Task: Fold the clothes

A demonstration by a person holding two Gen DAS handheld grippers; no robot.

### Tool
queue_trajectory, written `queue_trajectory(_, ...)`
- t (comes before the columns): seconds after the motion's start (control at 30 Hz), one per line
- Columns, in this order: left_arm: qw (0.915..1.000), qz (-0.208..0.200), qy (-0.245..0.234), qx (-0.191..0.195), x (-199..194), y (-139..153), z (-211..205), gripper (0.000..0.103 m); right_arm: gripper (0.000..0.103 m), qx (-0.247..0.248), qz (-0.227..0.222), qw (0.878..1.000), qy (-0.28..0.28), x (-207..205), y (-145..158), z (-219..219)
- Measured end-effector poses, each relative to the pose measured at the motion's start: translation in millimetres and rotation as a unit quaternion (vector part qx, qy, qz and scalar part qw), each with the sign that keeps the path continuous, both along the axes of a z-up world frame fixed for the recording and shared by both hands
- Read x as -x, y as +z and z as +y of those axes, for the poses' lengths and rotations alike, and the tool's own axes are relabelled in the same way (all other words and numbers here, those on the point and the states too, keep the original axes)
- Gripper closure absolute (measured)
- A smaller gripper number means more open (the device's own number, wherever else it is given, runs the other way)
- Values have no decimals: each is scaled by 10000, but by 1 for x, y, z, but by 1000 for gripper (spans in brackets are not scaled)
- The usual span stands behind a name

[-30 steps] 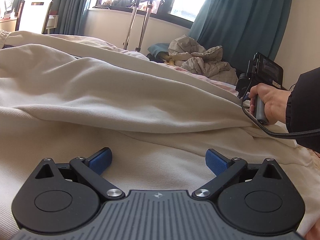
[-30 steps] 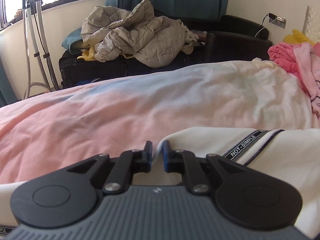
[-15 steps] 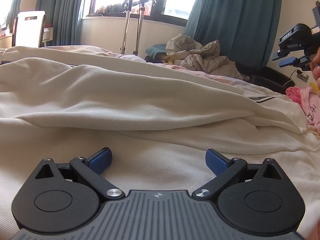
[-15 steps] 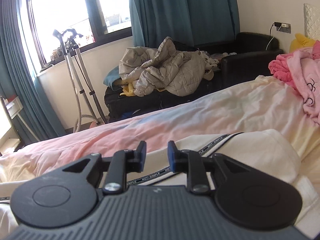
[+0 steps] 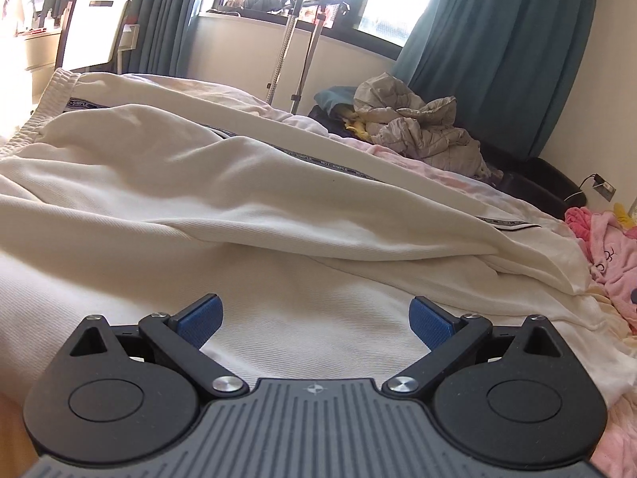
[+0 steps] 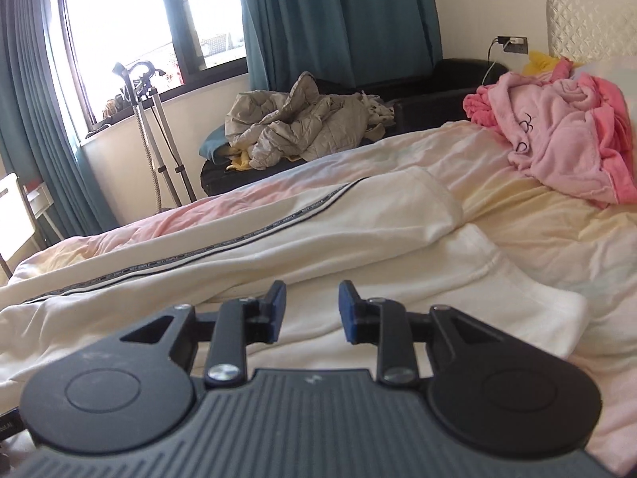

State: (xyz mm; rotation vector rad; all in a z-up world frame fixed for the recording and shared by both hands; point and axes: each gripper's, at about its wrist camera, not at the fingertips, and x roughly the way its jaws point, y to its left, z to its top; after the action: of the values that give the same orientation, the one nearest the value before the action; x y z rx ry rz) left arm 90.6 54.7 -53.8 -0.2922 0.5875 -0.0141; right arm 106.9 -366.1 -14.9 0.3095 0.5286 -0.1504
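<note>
Cream trousers [image 5: 247,199] with a dark lettered side stripe lie stretched across the bed, one leg folded over the other. The elastic waistband [image 5: 51,95] is at the far left. My left gripper [image 5: 316,318] hovers wide open over the near leg, nothing between its blue pads. From the right wrist view the same trousers [image 6: 318,231] run from left to right, with the leg ends [image 6: 517,290] lying loose at the right. My right gripper [image 6: 310,310] hangs above the cloth with its jaws opening and nothing between them.
A pink fleece garment [image 6: 565,135] is bunched on the bed near the headboard. The bed cover [image 6: 537,231] is pastel pink and yellow. Beyond the bed, a beige quilted jacket [image 6: 302,131] lies on a dark bench, and a metal stand [image 6: 155,131] rises by the window.
My right gripper let go of the trouser leg end, opened, and drew back and up. It has left the left wrist view. My left gripper rose a little.
</note>
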Motion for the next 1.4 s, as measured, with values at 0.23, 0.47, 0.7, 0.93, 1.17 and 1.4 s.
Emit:
queue_trajectory(0.23, 9971, -194, 696, -219, 24, 45, 46, 2, 62, -253, 72, 9961, -838, 31, -8, -52)
queue_trajectory(0.47, 9878, -214, 1447, -528, 32, 78, 110, 2, 45, -148, 152, 9900, -1396, 38, -25, -96)
queue_trajectory(0.7, 9814, 225, 1907, -58, 33, 57, 138, 2, 13, -75, 384, 9683, -2467, 39, -43, -133)
queue_trajectory(0.93, 9712, 286, 2131, 1031, 40, 43, 155, 2, 13, -942, 947, 9482, -2881, 36, -85, -163)
queue_trajectory(1.17, 9674, 170, 2178, 1279, 49, 47, 175, 2, 11, -2075, 838, 9334, -2805, 34, -110, -179)
queue_trajectory(1.4, 9523, -72, 2457, 1808, 56, 50, 207, 2, 13, -2726, 508, 9446, -1756, 15, -113, -172)
